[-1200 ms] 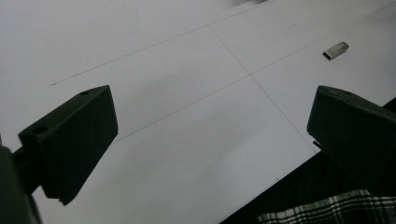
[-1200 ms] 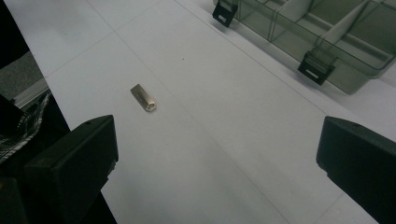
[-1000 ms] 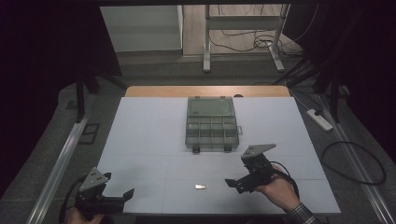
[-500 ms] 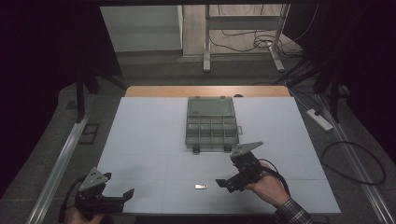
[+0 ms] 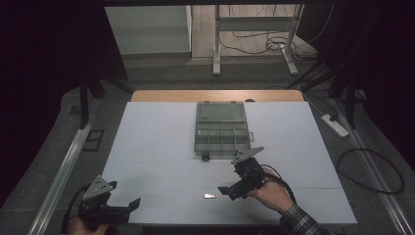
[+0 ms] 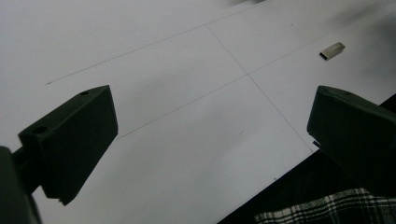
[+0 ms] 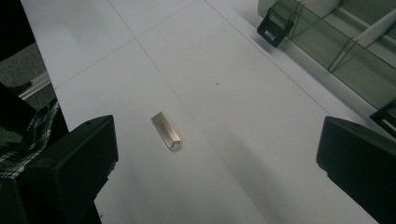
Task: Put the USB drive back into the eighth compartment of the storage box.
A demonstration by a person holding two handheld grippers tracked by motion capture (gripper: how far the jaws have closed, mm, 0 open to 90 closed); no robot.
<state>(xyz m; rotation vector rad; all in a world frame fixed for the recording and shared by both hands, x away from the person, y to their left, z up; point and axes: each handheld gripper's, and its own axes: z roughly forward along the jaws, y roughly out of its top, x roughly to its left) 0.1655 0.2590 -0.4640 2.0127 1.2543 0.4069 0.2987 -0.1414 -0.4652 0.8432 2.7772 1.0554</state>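
Through the left gripper view I see my left gripper [image 6: 210, 140] with jaws spread wide over the white table [image 6: 177, 70]; a small metal piece [image 6: 332, 51] lies far off, upper right.

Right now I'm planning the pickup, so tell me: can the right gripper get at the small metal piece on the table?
Probably yes. The right gripper is open, just beside the small metal piece, which lies flat on bare table with nothing between them. Being so flat, it may be awkward to pinch.
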